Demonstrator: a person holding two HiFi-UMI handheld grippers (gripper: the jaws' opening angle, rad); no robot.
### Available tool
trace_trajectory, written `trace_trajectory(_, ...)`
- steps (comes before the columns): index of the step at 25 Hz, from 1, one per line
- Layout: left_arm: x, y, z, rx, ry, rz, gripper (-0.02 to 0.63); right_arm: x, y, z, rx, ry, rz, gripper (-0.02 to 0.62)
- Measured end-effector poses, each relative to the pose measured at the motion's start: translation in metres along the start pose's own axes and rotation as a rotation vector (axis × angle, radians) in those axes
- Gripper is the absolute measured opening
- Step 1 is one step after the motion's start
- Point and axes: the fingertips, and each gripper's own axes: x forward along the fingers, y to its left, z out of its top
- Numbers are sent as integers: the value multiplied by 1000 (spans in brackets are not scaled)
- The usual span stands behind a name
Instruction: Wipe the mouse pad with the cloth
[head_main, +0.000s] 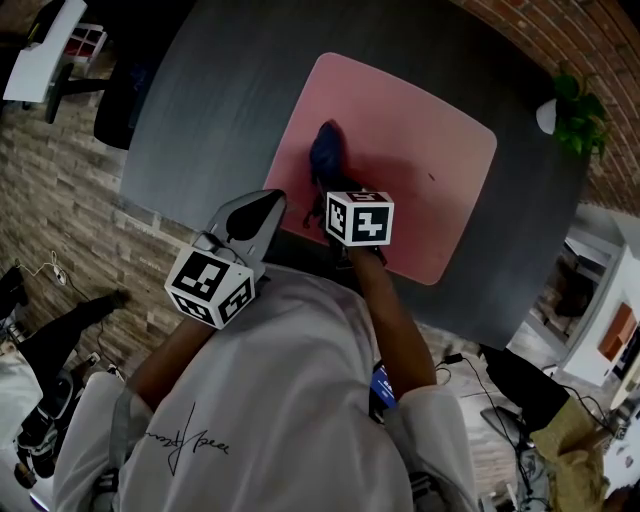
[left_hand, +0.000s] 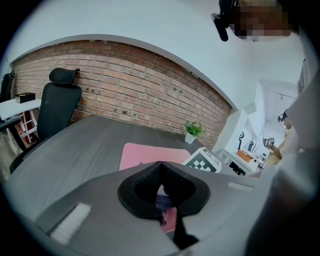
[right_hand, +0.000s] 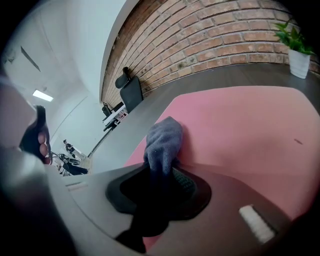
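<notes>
Right gripper (head_main: 325, 190) reaches forward from the person's bent forearm, over the near-left part of the pad (head_main: 420, 150). Its 2 jaws pinch the cloth (head_main: 326, 150). The bunched blue cloth stands up from the jaws and rests on the pad close to its left edge.

Left gripper (head_main: 268, 205) is held back beside the torso, over the desk's (head_main: 220, 90) near edge and just left of the pad. Its jaws are pressed together with nothing between them.

In the right gripper view, the cloth's lower part is lost in shadow inside the jaws. In the head view, the marker cube covers the right jaws. A small dark speck on the pad cannot be identified.

The pad is pink with rounded corners and lies flat on the dark grey desk. Beyond it are a brick wall (left_hand: 125, 90), 1 potted plant (head_main: 578, 112) at the desk's far-right corner and 1 black chair (left_hand: 57, 107).
</notes>
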Motion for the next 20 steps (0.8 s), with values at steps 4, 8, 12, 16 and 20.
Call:
trace_trajectory(4, 2, -1, 1, 9, 4, -2, 12, -2, -5, 2, 9, -7, -2, 89)
trace_trajectory(8, 6, -6, 0, 7, 5, -7, 12, -8, -14, 2, 13, -7, -13, 89)
trace_trajectory(12, 6, -7, 0, 12, 9, -14, 12, -12, -18, 2, 20, -12, -21, 89)
trace_trajectory(16, 10, -10, -1, 19, 12, -9, 12, -16, -26, 2, 24, -16, -22, 89)
trace_trajectory(20, 12, -14, -1, 19, 11, -12, 12, -22, -34, 0, 27, -17, -26, 89)
